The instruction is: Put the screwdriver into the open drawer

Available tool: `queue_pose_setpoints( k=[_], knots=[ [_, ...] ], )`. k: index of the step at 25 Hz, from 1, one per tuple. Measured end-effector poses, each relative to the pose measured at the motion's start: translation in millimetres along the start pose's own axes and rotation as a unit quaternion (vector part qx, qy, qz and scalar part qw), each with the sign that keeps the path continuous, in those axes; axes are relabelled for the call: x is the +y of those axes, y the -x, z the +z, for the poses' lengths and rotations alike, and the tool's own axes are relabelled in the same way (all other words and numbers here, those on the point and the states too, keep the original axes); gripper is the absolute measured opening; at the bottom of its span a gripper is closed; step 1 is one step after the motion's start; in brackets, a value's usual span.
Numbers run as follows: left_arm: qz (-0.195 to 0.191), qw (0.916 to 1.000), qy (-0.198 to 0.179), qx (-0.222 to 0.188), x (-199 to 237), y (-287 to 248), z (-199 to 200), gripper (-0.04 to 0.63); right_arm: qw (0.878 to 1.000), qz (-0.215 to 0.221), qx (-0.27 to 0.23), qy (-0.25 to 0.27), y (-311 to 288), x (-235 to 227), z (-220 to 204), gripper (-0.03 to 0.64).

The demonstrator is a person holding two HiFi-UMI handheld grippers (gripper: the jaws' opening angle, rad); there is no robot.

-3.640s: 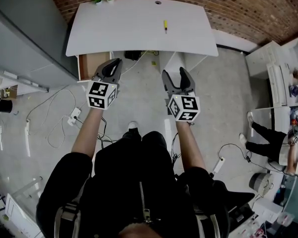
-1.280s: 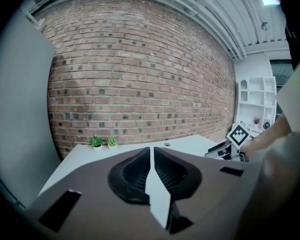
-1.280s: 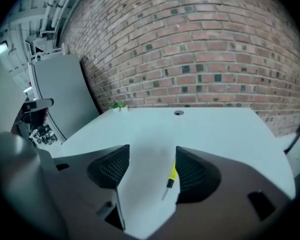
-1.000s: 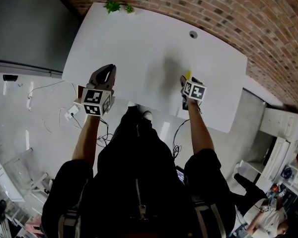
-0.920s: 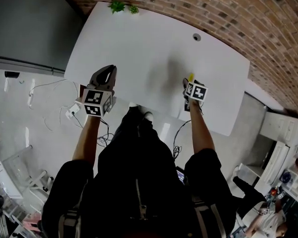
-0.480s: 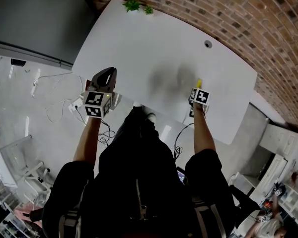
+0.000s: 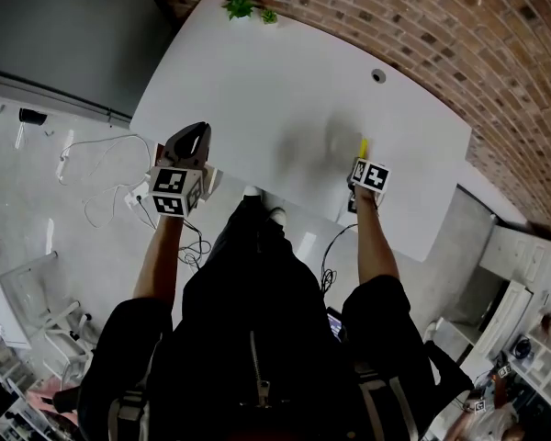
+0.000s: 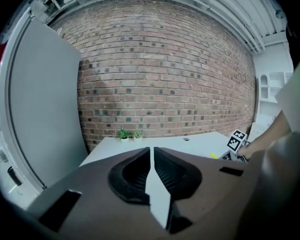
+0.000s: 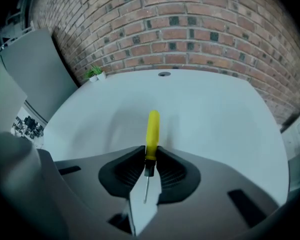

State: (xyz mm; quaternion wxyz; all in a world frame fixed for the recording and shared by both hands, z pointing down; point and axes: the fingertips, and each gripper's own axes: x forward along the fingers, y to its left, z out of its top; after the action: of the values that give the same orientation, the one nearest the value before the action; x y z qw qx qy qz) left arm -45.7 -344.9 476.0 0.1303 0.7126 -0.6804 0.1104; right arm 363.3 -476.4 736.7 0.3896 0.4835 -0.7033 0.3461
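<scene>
The yellow-handled screwdriver (image 9: pixel 152 129) lies on the white desk (image 7: pixel 285 81), its handle pointing away from me and its thin shaft toward me. My right gripper (image 9: pixel 150 149) points steeply down over it; its jaws are closing and the tips touch both sides of the handle's near end. In the head view only the tip of the screwdriver (image 7: pixel 363 147) shows beyond the right gripper (image 7: pixel 361 160). My left gripper (image 7: pixel 195 136) hovers at the desk's near left edge, its jaws together and nothing between them (image 8: pixel 151 149). The drawer is hidden from view.
Two small potted plants (image 7: pixel 253 10) stand at the desk's far left corner, and a round cable hole (image 7: pixel 377 75) lies near the far edge. A brick wall backs the desk. A grey cabinet (image 7: pixel 64 35) stands to the left, with cables (image 7: pixel 101 200) on the floor.
My right gripper has sunk onto the screwdriver, so less of the yellow handle shows past its cube. The left gripper has shifted slightly along the desk's near edge.
</scene>
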Motion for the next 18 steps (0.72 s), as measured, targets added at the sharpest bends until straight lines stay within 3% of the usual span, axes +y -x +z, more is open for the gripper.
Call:
queue_pose_setpoints(
  k=[5, 11, 18],
  knots=[
    [0.012, 0.9998, -0.003, -0.017, -3, 12, 11, 0.041, 0.994, 0.016, -0.052, 0.091, 32, 16, 33, 0.081],
    [0.031, 0.9989, -0.002, -0.035, 1, 31, 19, 0.041, 0.983, 0.043, -0.117, 0.131, 75, 48, 73, 0.081],
    [0.05, 0.9971, 0.008, -0.057, 13, 55, 28, 0.041, 0.961, 0.078, -0.158, 0.215, 109, 109, 98, 0.081]
  ],
)
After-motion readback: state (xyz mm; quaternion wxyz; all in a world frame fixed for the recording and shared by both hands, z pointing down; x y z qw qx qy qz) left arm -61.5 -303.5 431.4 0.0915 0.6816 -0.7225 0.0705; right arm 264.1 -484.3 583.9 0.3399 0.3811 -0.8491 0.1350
